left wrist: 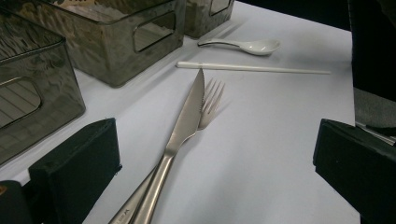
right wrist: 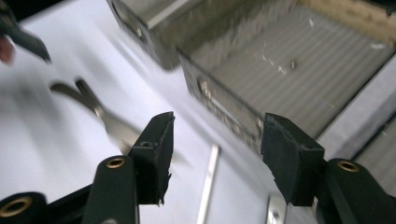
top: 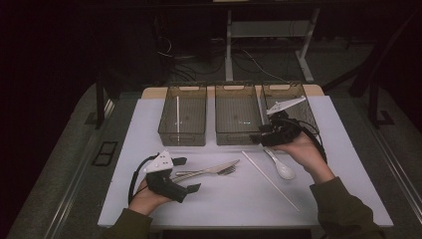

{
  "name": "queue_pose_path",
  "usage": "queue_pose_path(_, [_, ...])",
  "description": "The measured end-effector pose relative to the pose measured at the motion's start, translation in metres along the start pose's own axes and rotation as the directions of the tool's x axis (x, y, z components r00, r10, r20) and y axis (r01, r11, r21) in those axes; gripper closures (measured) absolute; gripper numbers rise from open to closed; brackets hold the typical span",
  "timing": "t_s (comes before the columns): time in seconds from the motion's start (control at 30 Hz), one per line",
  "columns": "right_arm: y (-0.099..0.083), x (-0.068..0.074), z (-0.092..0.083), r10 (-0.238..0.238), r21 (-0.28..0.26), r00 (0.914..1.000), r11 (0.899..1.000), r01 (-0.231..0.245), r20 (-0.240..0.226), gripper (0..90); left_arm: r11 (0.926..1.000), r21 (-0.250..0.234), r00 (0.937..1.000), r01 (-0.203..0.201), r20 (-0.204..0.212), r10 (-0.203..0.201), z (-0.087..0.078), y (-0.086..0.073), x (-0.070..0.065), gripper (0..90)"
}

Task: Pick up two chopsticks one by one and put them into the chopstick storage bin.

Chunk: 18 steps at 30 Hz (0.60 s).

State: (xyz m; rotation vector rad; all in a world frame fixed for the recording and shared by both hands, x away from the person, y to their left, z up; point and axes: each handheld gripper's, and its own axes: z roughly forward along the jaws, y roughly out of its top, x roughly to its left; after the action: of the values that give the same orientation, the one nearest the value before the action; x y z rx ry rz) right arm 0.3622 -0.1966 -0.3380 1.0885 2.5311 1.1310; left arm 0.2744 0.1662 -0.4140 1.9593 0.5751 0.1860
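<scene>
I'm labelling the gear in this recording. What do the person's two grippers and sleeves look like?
Both the left gripper and the right gripper are black, each with two blocky black jaws, a pale three-cornered plate on top and a black cable looping from the body. The right gripper's jaw arms carry brass-coloured bushings. The sleeves are dark olive green.

The high view looks down on my white worktop (top: 149, 199); my jaw cameras sit close, both seeing the silver steel knife (left wrist: 184, 121) beyond my jaws.
</scene>
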Motion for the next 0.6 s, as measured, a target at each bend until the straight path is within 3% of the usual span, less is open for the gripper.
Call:
queue_pose_path(0.17, [-0.013, 0.002, 0.006, -0.016, 0.104, 0.9989, 0.995, 0.011, 0.044, 52.0, 1.0000, 0.000, 1.0000, 0.003, 0.000, -0.003, 0.000, 0.000, 0.000, 0.0])
queue_pose_path(0.5, [-0.025, 0.002, 0.020, -0.009, 0.235, 0.9987, 0.972, -0.003, 0.049, 64.4, 1.0000, 0.004, 1.0000, -0.004, 0.003, 0.004, 0.001, 0.000, 0.000, 0.0])
queue_pose_path(0.6, [-0.028, 0.001, 0.026, 0.001, 0.268, 0.9996, 0.963, -0.009, 0.029, 67.9, 1.0000, 0.004, 1.0000, -0.004, 0.004, 0.004, 0.000, 0.000, 0.000, 0.0])
